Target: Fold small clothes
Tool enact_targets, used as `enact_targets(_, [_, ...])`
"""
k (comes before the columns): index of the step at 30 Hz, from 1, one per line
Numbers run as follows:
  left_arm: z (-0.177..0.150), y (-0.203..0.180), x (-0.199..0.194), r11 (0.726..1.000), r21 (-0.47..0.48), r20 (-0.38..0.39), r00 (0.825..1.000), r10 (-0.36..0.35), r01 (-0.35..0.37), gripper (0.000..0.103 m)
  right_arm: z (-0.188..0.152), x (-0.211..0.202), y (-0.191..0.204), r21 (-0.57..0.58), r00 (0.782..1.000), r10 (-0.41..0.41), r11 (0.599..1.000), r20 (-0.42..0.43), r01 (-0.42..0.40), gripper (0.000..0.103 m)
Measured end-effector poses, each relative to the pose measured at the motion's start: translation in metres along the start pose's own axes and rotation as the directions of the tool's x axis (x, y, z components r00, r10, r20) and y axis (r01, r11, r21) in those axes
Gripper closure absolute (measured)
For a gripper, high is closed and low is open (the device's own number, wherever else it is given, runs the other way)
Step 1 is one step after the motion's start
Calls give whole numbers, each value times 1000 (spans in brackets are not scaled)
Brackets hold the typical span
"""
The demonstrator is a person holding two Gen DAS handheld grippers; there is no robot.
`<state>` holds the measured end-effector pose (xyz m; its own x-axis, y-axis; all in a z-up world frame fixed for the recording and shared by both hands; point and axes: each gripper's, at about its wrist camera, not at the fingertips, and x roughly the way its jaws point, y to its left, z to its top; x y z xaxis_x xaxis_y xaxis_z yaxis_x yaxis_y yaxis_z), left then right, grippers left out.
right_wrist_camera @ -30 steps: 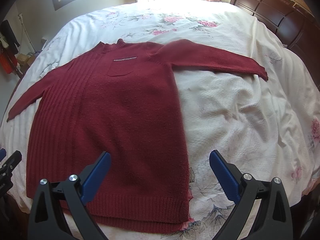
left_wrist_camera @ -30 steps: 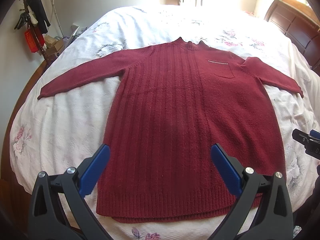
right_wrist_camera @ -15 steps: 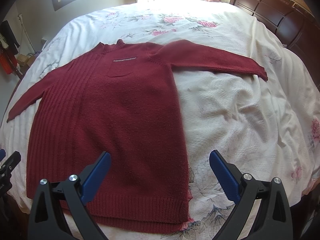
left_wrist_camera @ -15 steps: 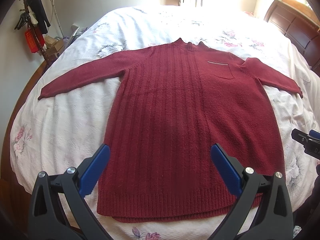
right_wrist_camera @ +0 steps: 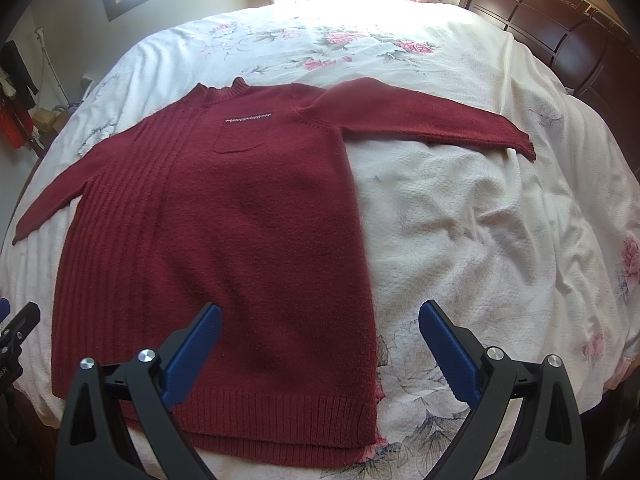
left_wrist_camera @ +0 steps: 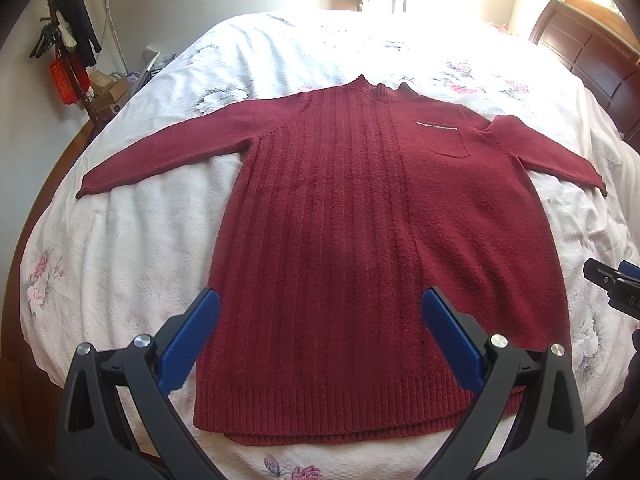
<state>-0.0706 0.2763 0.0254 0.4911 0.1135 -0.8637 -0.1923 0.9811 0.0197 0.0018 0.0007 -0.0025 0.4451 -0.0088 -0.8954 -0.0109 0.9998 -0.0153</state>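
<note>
A dark red knit sweater (left_wrist_camera: 360,240) (right_wrist_camera: 224,232) lies flat and face up on the bed, both sleeves spread out to the sides, collar at the far end, a small chest pocket (left_wrist_camera: 448,142) on its right half. My left gripper (left_wrist_camera: 320,308) hovers open above the lower left part of the sweater, nothing between its blue pads. My right gripper (right_wrist_camera: 320,320) hovers open over the sweater's lower right edge, also empty. Each gripper shows at the edge of the other's view.
The bed carries a white floral bedspread (right_wrist_camera: 480,240), rumpled to the right of the sweater. A dark wooden headboard (right_wrist_camera: 560,32) stands at the right. A coat rack (left_wrist_camera: 64,52) and boxes stand by the wall at the left. Windows are at the far wall.
</note>
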Motion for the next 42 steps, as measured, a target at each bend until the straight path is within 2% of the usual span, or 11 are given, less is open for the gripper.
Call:
enact_targets(11, [2,-2,12,1000,-3,11,1000,-18,18,3,5,9,-7,-4,999,30,1000,18,-30,4])
enact_targets(14, [15,-9,27,1000,13,-2,1000,6,-6,3,18,22,-20,-5,998,50,999,33,-49,4])
enact_targets(16, [29,-15,39,1000,12,-9,1000,-3,3,3,34,33,-38,37,994,93,995,49,-95,4])
enact_targets(19, [57,-26,56,999,-23,-6,999,-45,45,3,68,55,-77,85,996,77,993,41,-80,4])
enact_targets(21, [79,-38,66,998,-37,19,998,-56,56,3,94,75,-109,105,1000,29,994,-3,-29,4])
enact_targets(23, [102,-53,76,998,-35,37,998,-56,57,3,120,98,-146,158,999,20,987,-47,-12,4])
enact_targets(28, [151,-101,99,997,-6,81,993,-83,83,3,171,156,-236,297,993,23,955,-118,13,6])
enact_targets(30, [165,-118,108,996,3,91,992,-89,89,3,188,172,-271,349,991,50,937,-124,-4,9])
enact_targets(36, [185,-152,140,994,9,74,992,-106,106,3,191,224,-328,509,972,147,860,-186,-33,22])
enact_targets(41, [188,-160,162,996,30,59,995,-80,78,3,203,234,-351,571,978,137,821,-159,-23,24])
enact_targets(42, [189,-160,164,997,31,58,995,-76,74,3,206,234,-353,580,980,133,814,-150,-22,27])
